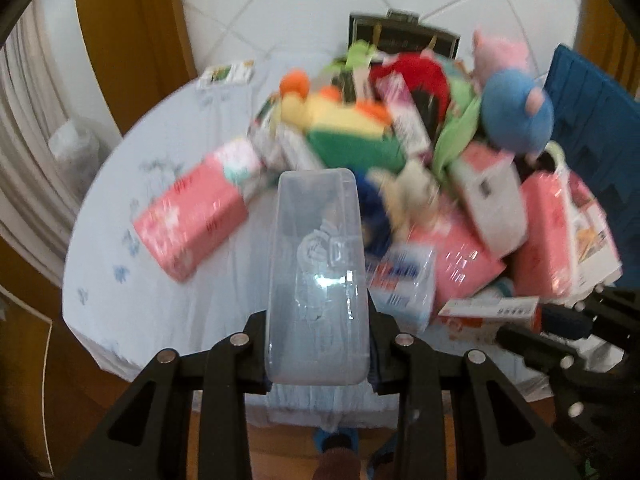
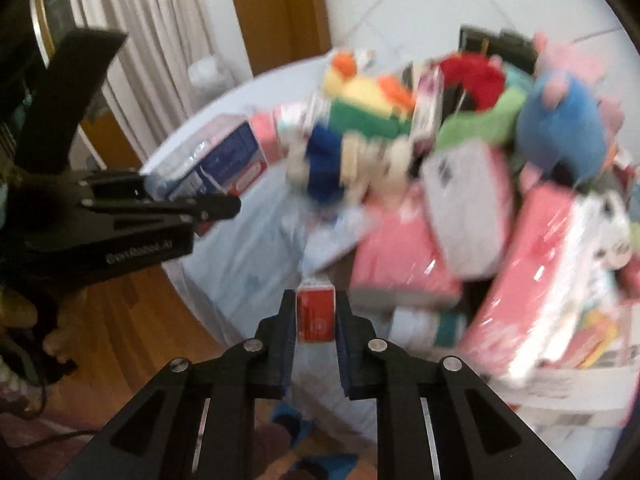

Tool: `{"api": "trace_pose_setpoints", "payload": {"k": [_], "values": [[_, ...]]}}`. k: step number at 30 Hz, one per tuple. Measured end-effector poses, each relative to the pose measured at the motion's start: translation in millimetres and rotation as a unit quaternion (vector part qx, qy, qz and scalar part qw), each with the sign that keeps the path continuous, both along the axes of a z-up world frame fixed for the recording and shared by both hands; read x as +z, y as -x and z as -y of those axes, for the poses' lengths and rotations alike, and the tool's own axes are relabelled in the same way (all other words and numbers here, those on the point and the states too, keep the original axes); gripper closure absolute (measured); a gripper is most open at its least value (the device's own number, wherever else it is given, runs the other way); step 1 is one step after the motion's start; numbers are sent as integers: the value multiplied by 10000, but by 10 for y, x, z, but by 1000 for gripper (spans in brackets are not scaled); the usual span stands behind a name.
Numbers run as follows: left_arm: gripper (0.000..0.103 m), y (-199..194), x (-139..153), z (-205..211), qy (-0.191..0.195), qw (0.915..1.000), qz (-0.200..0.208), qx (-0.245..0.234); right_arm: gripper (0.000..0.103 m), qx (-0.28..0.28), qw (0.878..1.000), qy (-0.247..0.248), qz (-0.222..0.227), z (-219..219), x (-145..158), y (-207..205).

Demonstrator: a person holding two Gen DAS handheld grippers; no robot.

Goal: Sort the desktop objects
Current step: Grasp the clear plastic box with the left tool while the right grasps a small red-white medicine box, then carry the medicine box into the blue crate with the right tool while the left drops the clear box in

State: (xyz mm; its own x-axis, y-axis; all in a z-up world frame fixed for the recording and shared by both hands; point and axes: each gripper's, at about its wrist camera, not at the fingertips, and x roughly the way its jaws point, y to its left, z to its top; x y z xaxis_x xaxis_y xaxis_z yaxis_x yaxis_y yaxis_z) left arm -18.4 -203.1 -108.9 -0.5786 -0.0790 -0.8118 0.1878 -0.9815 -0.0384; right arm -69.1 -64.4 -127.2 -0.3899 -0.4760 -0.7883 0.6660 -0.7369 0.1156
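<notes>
Translucent plastic case (image 1: 316, 280) fills the left gripper (image 1: 318, 354); right gripper (image 2: 315, 320) pinches a red box (image 2: 315, 314) (both blurred).

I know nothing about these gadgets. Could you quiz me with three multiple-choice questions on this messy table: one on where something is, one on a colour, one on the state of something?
1. Where is the blue round plush toy?
A. on the far right of the pile
B. on the floor
C. in a gripper

2. What colour is the small box in the right gripper?
A. green
B. red
C. black

3. How is the clear plastic case held?
A. lying loose
B. clamped in the left gripper
C. standing open

Answers: 1 A, it sits up among the toys; 2 B, red face; 3 B, fingers press both its sides.
</notes>
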Motion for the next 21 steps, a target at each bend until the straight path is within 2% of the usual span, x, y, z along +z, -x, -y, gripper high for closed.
{"api": "trace_pose_setpoints", "payload": {"k": [6,11,15,21], "values": [[71,251,309,9,113,9984,-448,-338,85,-490,9961,222,-702,-132,557,50],[71,387,719,-383,82,9900,-972,-1021,85,-1176,9842,313,-1285,-534,1064,56],[71,553,942,-822,-3,9774,-1311,-1658,85,-1928,9662,142,-1706,-957,1425,-17],[71,758,1397,-1698,-101,9584,-1659,-2321,85,-2926,9275,-3,-2329,-1782,1887,-117]]}}
